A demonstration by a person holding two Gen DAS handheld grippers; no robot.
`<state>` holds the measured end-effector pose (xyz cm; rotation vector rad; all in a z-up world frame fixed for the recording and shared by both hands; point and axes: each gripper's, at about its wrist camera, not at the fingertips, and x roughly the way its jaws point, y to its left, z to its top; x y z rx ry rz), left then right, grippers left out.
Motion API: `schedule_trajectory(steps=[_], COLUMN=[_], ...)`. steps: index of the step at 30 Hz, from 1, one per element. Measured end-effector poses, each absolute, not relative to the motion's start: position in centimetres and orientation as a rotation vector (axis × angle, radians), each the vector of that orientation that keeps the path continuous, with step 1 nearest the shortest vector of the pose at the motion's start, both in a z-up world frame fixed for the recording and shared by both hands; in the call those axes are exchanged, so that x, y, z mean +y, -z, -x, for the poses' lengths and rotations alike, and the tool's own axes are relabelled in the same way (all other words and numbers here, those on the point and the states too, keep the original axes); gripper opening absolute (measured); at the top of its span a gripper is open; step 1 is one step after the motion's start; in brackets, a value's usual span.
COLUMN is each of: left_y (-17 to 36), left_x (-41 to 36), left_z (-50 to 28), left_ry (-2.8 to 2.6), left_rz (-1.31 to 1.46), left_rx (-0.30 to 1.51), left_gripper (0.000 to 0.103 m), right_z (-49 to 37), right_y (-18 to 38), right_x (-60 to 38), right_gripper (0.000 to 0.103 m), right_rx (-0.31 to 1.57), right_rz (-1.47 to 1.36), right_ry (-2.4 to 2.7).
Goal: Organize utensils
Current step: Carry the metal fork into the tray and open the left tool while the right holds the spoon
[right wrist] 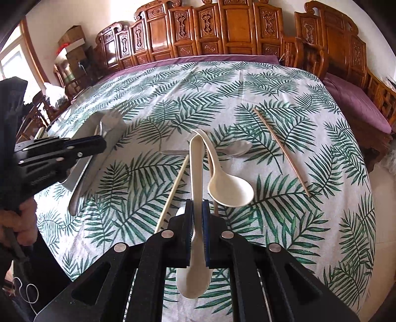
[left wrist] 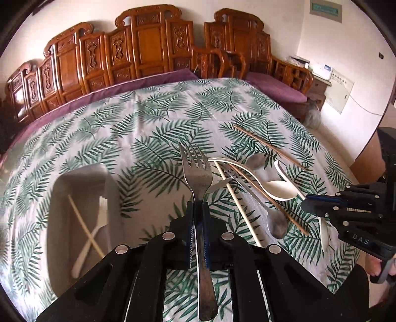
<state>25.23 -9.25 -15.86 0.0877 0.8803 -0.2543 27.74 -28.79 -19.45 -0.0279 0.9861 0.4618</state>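
The left hand-held gripper is clamped on a metal fork, the right hand-held gripper on a white spoon — both above the surface. Gripped edge-on, either could pivot or slip before reaching the tray.

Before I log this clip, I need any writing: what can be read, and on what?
"DAS": raised letters on the right gripper body.
Green wall sign: too blurred to read.
White wall panel: print too small to read.
Nothing legible on the utensils or tablecloth.
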Motion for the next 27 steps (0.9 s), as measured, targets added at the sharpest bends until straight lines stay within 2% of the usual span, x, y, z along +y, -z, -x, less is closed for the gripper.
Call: schedule_trajectory(steps=[9,12,21,27], left_y=[13.2,12.6,12.7,11.0], left_x=[-5.7,-4.5,-1.6,-0.2], left_z=[-23.6,-23.3,-22.9,-22.0], left_ry=[0.238,0.227,0.218,0.225], left_rz=[-0.062,-0.061,-0.037,-0.031], left_rx=[0.830,0.821,0.799,0.784], left_gripper=[0.005,0.003,0.002,0.002], right_z=[-26.7,-26.5,-26.3,-26.6], right_y=[17.9,17.3,16.0,15.6], right_x=[-26.7,-26.2,-24.2,-24.0], right_gripper=[0.009,0.009,0.009,0.009], right_rx=[0.956,0.943,0.910,0.907], right_rz=[0.045,0.047,0.069,0.074], right_ry=[-0.501,-0.508,-0.531,-0.526])
